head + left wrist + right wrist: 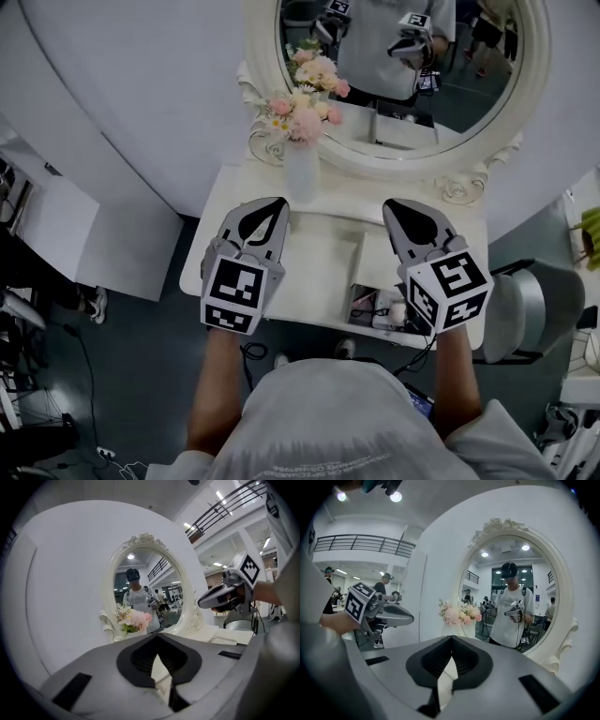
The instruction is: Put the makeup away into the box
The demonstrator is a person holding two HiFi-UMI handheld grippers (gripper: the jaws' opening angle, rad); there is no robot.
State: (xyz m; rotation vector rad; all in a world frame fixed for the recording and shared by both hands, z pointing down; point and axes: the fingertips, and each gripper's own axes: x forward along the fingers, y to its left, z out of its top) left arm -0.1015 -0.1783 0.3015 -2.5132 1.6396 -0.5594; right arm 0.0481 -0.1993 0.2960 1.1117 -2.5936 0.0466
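Both grippers hang side by side above a white vanity table (319, 267). My left gripper (279, 201) (157, 635) is shut, with nothing between its jaws. My right gripper (388, 203) (451, 637) is shut too, and empty. At the table's front right, partly hidden under the right gripper's marker cube, an open box (357, 302) holds several small makeup items (384, 309). Each gripper view shows the other gripper level beside it: the right gripper (219, 598) and the left gripper (393, 617).
A white vase (301, 173) of pink flowers (305, 112) stands at the table's back left, before an oval mirror (403, 75) in an ornate white frame. A grey round chair (530, 309) sits to the right of the table. A curved white wall stands behind.
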